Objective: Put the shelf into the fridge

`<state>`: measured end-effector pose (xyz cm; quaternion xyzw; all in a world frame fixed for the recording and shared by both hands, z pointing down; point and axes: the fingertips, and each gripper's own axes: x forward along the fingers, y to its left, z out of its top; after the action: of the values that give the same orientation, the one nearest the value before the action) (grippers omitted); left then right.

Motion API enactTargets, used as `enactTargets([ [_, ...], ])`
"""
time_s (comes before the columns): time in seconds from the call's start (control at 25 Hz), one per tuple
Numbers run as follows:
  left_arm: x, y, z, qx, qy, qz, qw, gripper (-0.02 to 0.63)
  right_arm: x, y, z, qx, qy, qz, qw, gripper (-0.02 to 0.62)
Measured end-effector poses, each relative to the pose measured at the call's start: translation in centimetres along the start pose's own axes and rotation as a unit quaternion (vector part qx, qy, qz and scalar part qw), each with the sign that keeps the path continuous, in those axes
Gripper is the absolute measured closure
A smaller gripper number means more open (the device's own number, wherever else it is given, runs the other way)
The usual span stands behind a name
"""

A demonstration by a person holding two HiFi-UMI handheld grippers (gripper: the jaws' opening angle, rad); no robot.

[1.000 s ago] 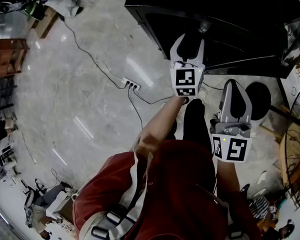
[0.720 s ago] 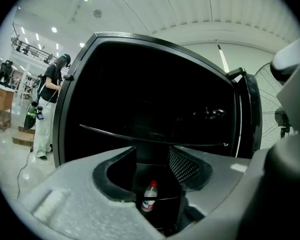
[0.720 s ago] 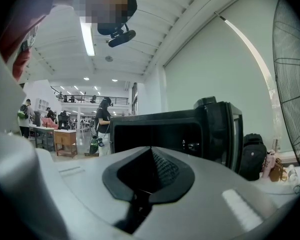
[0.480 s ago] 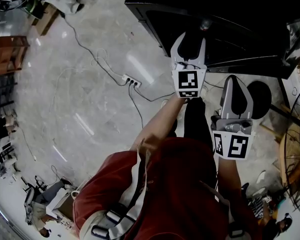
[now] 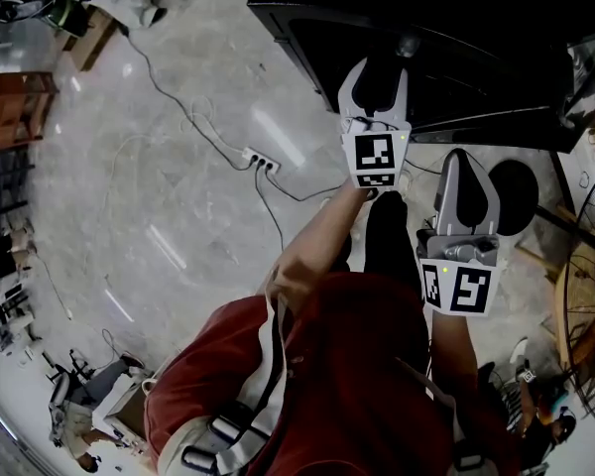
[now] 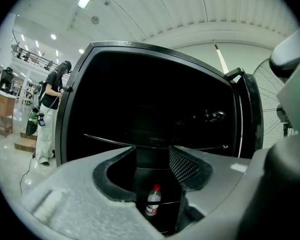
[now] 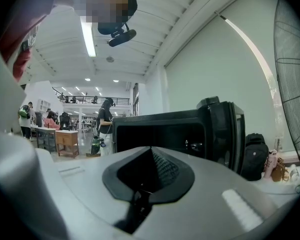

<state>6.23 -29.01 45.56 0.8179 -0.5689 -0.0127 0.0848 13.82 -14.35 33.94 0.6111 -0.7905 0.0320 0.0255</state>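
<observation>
Honestly, left gripper first: its jaws stand a little apart with nothing pinched between them, and through the gap you look straight into the open fridge. The right gripper hangs further back from the fridge, tips closed together on nothing.

Just past the left tips a thin pale edge runs across the cavity. I take that to be the shelf, though I can't tell whether it sits fully home. Below it, deeper in, stands a bottle. The door hangs open to the right of the tips.

If the job now is seating it, I'd push the front edge dead centre and keep it flat so it doesn't jam or tip onto that bottle.

The head view shows how the two grippers sit, plus a power strip on the floor off to the left, but no shelf. Only the left gripper view shows shelf and bottle.
</observation>
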Motion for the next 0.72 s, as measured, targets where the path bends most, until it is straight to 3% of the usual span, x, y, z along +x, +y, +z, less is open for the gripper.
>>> enactTargets([
  [0.72,3.0,0.3,0.1,0.033,-0.039,-0.019,0.9985,0.396,0.6,-1.4,0.4,-0.040,-0.050,-0.047,0.997,0.597],
])
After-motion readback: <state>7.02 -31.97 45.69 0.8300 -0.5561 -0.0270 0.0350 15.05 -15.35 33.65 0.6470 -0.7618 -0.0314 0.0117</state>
